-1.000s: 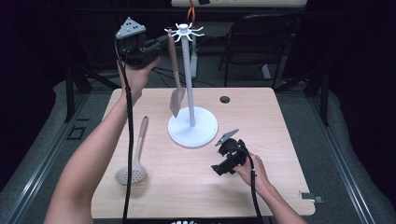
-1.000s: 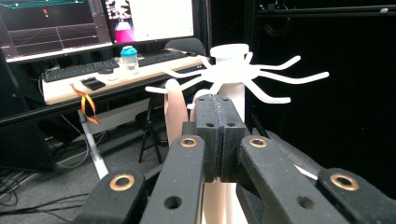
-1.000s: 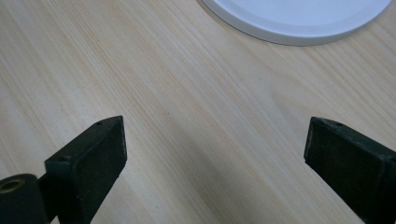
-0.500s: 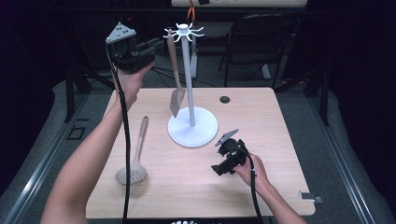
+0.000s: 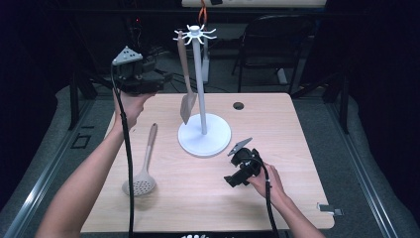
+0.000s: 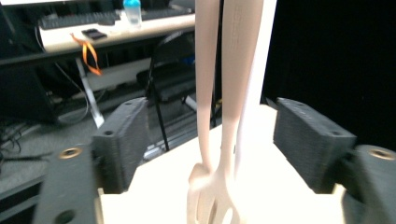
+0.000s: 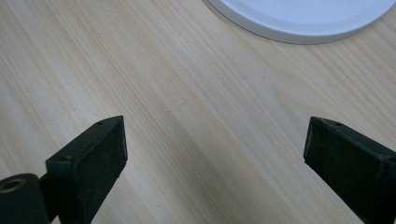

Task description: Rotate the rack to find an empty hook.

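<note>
Left gripper [image 5: 161, 79] was held up beside the white utensil stand [image 5: 203, 134], and its jaws had just been opening, wide apart on both sides of the hanging beige spatula [image 5: 186, 79] without touching it. Right gripper [image 5: 233, 171] rested low over the wooden table [image 5: 297, 148], jaws open, near the stand's base. Another slotted spoon [image 5: 142, 171] lay on the table.
</note>
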A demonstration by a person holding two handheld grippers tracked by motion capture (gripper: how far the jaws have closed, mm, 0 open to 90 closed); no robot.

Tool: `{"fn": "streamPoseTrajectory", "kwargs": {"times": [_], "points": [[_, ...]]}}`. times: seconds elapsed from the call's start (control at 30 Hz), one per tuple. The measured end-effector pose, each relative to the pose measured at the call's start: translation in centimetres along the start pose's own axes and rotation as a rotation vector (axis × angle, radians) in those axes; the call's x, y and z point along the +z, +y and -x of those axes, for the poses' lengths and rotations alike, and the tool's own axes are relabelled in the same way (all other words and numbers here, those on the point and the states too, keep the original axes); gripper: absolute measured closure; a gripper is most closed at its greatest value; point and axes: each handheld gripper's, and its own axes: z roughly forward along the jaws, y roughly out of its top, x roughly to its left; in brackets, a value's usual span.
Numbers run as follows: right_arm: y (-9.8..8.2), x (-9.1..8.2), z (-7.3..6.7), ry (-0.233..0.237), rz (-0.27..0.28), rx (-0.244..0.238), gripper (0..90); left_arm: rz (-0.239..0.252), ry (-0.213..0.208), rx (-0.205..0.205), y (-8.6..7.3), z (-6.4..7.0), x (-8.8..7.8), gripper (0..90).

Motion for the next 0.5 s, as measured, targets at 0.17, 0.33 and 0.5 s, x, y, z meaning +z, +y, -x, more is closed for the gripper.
{"fn": "streamPoseTrajectory", "kwargs": {"times": [0.17, 0.33, 0.5], "points": [[0.0, 0.0, 0.0, 0.0, 0.0, -0.001, 5.8, -0.051, 0.015, 0.01, -2.1, 0.1, -0.2, 15.7], [0.0, 0.1, 0.0, -0.002, 0.003, 0.002, 5.8, -0.102, 0.046, 0.02, -4.4, 0.2, -0.4, 12.2], [0.0, 0.1, 0.0, -0.003, -0.002, -0.003, 5.9, -0.15, 0.071, 0.015, -7.3, 0.3, -0.8, 8.6]]}}
